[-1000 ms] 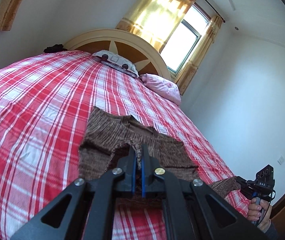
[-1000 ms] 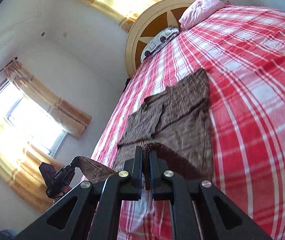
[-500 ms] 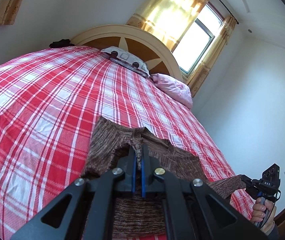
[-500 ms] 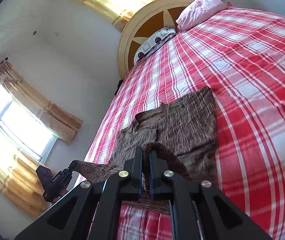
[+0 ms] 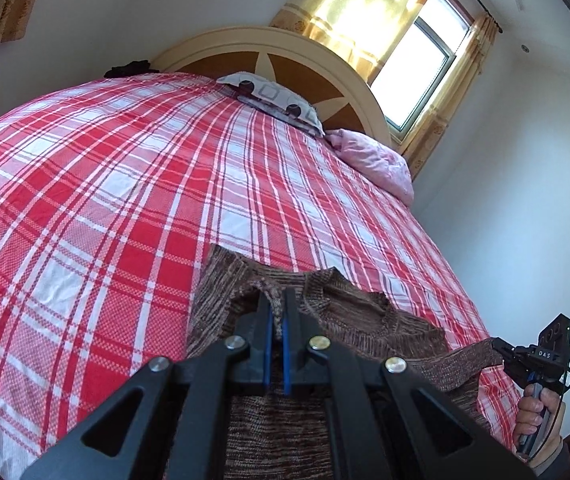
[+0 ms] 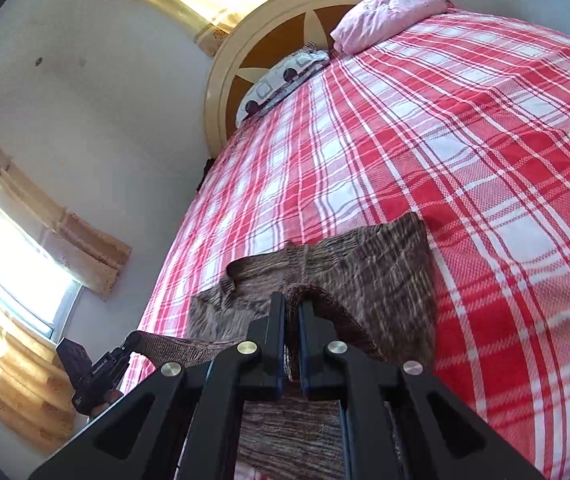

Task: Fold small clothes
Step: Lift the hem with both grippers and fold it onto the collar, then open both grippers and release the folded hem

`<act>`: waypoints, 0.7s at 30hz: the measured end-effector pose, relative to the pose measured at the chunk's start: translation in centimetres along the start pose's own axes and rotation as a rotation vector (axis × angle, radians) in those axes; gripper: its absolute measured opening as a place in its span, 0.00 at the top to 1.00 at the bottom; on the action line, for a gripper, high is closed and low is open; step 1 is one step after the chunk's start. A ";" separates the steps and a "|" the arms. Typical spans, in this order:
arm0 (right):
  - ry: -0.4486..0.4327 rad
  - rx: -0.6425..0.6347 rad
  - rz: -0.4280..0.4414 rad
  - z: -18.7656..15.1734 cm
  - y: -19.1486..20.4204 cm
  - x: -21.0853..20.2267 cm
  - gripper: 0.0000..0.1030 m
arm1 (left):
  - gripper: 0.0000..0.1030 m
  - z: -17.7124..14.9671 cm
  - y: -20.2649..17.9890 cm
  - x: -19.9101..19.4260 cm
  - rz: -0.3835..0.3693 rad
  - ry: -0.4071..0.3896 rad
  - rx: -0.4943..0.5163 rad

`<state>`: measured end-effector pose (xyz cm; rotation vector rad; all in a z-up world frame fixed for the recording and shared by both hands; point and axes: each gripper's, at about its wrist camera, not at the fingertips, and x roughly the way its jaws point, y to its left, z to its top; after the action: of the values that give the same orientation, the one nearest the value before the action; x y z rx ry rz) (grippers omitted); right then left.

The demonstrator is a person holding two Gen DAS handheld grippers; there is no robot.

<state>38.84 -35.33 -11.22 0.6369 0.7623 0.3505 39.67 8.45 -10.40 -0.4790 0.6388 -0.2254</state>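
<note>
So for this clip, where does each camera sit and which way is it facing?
Left wrist: on the left gripper, looking along its fingers up the bed to the headboard; shut on the brown sweater; the right gripper and hand show at lower right.
Right wrist: on the right gripper, facing the same way, shut on the sweater; the left gripper shows at lower left.
Shared: sweater, bed, headboard, pink pillow, each other's gripper.

Beyond the brown garment point(image 5: 337, 320), the plaid bedspread point(image 5: 105, 200) lies open and bare; only the patterned pillow point(image 5: 273, 98) and pink pillow point(image 5: 377, 160) crowd the headboard point(image 5: 285, 44).
</note>
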 end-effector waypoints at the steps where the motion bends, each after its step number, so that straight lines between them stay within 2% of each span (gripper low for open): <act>1: 0.004 0.002 -0.007 0.4 -0.3 0.6 0.95 | 0.97 0.2 0.1 0.6 0.007 0.007 0.003; 10: 0.046 0.047 -0.075 3.2 -4.1 6.0 0.95 | 0.96 0.7 0.2 5.2 0.053 0.062 0.035; 14: 0.044 0.096 -0.072 3.6 -6.0 7.0 0.95 | 0.95 1.2 -0.7 6.5 0.116 0.069 0.098; 17: 0.043 0.120 -0.088 4.0 -6.9 7.2 0.94 | 0.95 2.0 -0.6 7.3 0.140 0.079 0.099; 19: 0.007 0.113 -0.117 4.2 -7.0 6.4 0.94 | 0.90 2.3 -0.6 7.7 0.172 0.085 0.102; 21: 0.004 0.105 -0.125 4.4 -7.1 5.8 0.94 | 0.78 2.5 -0.5 7.8 0.217 0.076 0.120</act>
<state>46.52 -39.54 -16.46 0.6837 0.8245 0.1977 47.29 6.19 -12.46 -0.2841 0.7419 -0.0763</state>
